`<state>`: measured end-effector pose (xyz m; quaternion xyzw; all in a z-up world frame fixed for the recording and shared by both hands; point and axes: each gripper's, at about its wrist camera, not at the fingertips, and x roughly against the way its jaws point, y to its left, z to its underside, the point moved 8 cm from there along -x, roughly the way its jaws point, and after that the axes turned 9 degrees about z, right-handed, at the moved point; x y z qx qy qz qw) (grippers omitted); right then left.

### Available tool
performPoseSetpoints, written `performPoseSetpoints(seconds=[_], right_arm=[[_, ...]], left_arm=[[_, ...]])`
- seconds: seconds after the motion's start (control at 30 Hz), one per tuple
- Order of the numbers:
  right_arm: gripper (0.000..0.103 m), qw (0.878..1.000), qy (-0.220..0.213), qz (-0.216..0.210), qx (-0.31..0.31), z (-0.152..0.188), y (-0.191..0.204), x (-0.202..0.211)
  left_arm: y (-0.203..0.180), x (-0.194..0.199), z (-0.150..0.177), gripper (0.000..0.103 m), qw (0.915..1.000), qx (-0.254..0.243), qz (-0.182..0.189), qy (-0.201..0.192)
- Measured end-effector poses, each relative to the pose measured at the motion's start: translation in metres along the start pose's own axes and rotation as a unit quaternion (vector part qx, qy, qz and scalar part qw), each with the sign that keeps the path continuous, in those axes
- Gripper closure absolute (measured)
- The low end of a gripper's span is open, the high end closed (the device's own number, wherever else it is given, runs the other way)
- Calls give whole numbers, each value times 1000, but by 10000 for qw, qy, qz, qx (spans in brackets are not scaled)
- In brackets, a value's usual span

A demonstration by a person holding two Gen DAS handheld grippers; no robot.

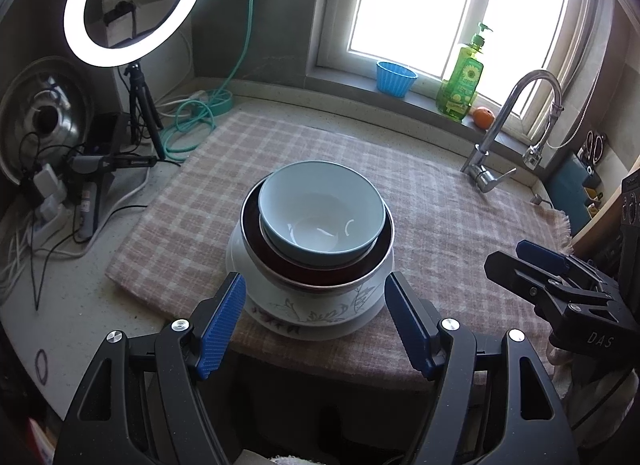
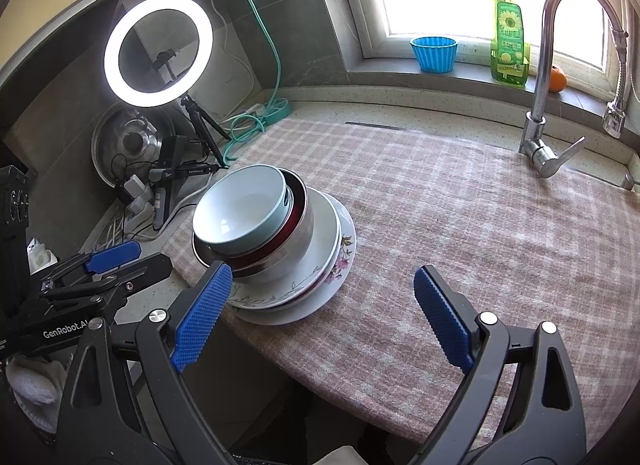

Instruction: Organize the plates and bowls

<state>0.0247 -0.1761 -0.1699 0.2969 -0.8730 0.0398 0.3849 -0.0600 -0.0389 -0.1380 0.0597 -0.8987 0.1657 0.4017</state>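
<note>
Near the front edge of the bench [image 2: 460,225], on a checked cloth [image 1: 420,201], the stack of bowls [image 1: 320,213] and plates [image 2: 320,297] leans, so it may slide apart if either released gripper, left gripper [image 1: 316,321] or right gripper [image 2: 324,313], pushes it sideways.

Stack of bowls and plates [image 2: 280,249] sits near the front edge of the plaid cloth [image 2: 460,225], the only tall thing on it. Cloth right of the stack is open up to the faucet [image 2: 548,105] (spout arches over the back right corner). Behind the stack, bare cloth to the window sill, where a blue cup [image 2: 434,53], soap bottle [image 2: 509,29] and orange [image 2: 557,79] stand. Left side is crowded: ring light on tripod [image 1: 132,5], teal hose [image 1: 192,121], steel pot lid [image 1: 44,117], chargers and cables [image 1: 52,201].
</note>
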Motion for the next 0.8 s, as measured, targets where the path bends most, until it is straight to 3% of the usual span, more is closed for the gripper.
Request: performPoseSetpoints(seconds=[0.8], right_arm=[[8, 10000, 68, -13, 11, 1, -1, -10]], left_arm=[[6, -2, -4, 31, 9999, 109, -85, -74]])
